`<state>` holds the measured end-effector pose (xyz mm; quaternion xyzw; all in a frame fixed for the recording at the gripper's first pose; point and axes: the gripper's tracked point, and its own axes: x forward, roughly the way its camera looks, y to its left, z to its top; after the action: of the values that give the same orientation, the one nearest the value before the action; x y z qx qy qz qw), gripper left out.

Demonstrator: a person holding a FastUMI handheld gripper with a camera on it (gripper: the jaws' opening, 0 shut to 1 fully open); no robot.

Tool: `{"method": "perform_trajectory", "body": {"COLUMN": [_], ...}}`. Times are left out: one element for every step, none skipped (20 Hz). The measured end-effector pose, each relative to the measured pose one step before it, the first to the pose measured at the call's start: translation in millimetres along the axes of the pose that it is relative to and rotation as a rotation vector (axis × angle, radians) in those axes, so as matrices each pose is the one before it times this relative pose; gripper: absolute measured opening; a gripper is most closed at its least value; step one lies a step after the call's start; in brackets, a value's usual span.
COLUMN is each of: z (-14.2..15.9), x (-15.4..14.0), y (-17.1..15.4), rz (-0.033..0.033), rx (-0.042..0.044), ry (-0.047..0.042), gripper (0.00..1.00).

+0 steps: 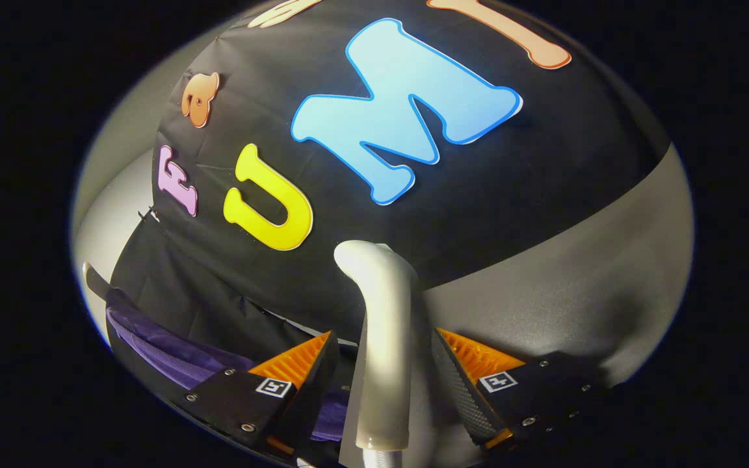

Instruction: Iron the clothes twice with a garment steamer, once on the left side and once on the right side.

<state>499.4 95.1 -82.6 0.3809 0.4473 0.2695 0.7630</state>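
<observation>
My gripper [384, 364] has the steamer [384, 338] standing upright between its fingers; whether both press on it I cannot tell. The purple garment [173, 354] lies left of the steamer, low against the booth wall [511, 195].

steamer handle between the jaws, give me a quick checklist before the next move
1. Steamer handle sits between the jaws: ok, it stands upright in the gap of the gripper.
2. Both fingers pressing on the handle: cannot tell, there seems to be a slight gap on each side.
3. Steamer head facing the garment: cannot tell, its curved top points toward the booth wall.
4. Garment within reach: ok, purple cloth lies below and beside the left finger.
5. Garment flat and spread: cannot tell, just an edge of it is in sight.
6. Hose free: cannot tell, a ribbed bit shows under the handle.
</observation>
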Motion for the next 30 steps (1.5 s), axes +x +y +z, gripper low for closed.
{"method": "perform_trajectory", "body": {"z": [-3.75,-3.0,-1.58,-1.52,1.16,0.79,0.88,-0.04,1.56,-2.87,0.52,-1.57,-0.68,0.27,-0.73,-2.83,-1.11,-2.3,-1.74,-4.68,-3.73,-2.89,-1.96,-3.43,-2.02,-2.01,-2.03,-2.97,-0.98,-5.01], "x": [0.35,1.86,2.95,3.2,2.2,-0.11,0.67,0.27,-3.55,4.34,0.64,-0.43,0.0,-0.75,-0.14,0.27,-1.3,-0.48,-2.01,-2.42,-2.25,-3.35,-5.51,-3.79,-4.39,-2.85,-4.47,-5.23,-6.3,-6.03], "y": [-0.4,-0.26,-0.47,-0.28,-1.07,-1.06,-1.28,0.04,2.84,-1.99,-1.18,0.27,0.04,0.92,0.68,2.8,0.95,1.85,3.06,7.69,8.07,8.21,6.49,6.32,4.65,2.72,2.81,2.29,2.71,3.17], "rz": [0.00992,0.00812,0.00624,0.00349,0.00267,-0.00019,0.00267,0.007,0.01924,0.00496,0.00329,0.00688,0.00965,0.01215,0.01499,0.01076,0.00125,-0.00839,-0.0076,0.00065,0.00809,0.00842,0.00861,0.00821,0.00256,0.00281,0.00657,0.00703,0.00848,0.0098], "rx": [0.01975,0.01827,0.01181,0.00893,0.00582,0.00648,0.00777,0.01484,0.02439,0.0199,0.01098,0.01311,0.01565,0.01576,0.00946,-0.00091,-0.01708,-0.02727,-0.03202,-0.02915,-0.0252,-0.024,-0.02532,-0.01992,-0.00706,0.0017,0.0076,0.01821,0.01743,0.00768], "ry": [0.01551,0.01767,0.01191,0.00918,0.00232,0.00133,0.00163,0.00397,0.00889,0.00523,0.00371,0.00392,0.00472,0.00515,0.00421,0.00279,-0.0042,-0.01115,-0.01218,-0.01099,-0.00623,-0.01523,-0.01907,-0.01848,-0.02291,-0.01731,-0.01621,-0.0207,-0.02165,-0.00674], "gripper": [0.85,0.83,0.81,0.79,0.75,0.72,0.69,0.68,0.58,0.52,0.45,0.45,0.44,0.44,0.42,0.41,0.38,0.35,0.33,0.33,0.33,0.33,0.33,0.33,0.33,0.33,0.33,0.33,0.31,0.31]}}
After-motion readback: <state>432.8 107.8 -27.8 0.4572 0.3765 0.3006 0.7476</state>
